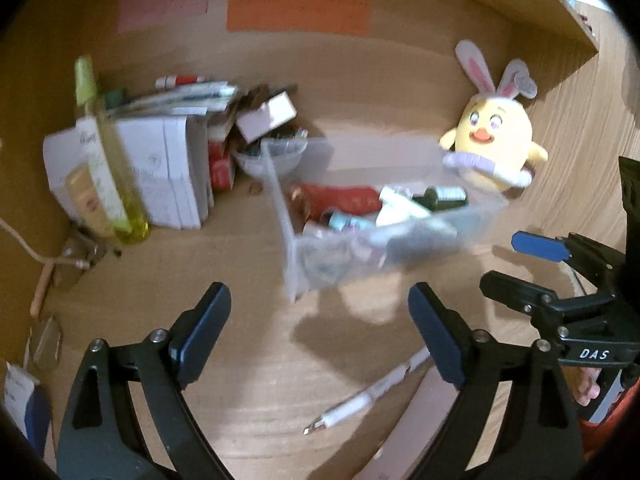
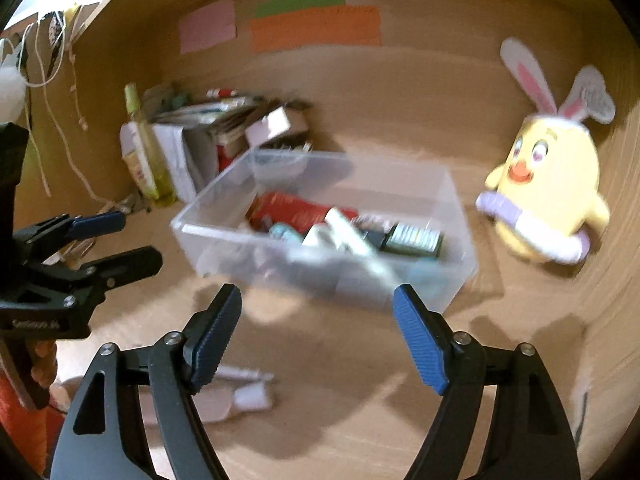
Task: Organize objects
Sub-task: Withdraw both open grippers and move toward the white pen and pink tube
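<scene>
A clear plastic bin (image 1: 476,216) (image 2: 208,236) stands on the wooden desk, holding a red box (image 1: 340,196) (image 2: 296,208), tubes and small bottles. My left gripper (image 1: 320,320) is open and empty, a little short of the bin's near corner. My right gripper (image 2: 318,312) is open and empty, just before the bin's front wall. A white pen (image 1: 368,396) lies on the desk between the left fingers. Each gripper shows at the edge of the other's view, the right gripper (image 1: 528,264) and the left gripper (image 2: 116,240).
A yellow chick plush with bunny ears (image 1: 494,140) (image 2: 548,188) sits right of the bin. A green spray bottle (image 1: 108,160) (image 2: 146,152), white boxes (image 1: 168,168) and piled papers crowd the back left corner. A pink card (image 1: 420,428) lies near the pen. Coloured notes (image 1: 296,12) hang on the back wall.
</scene>
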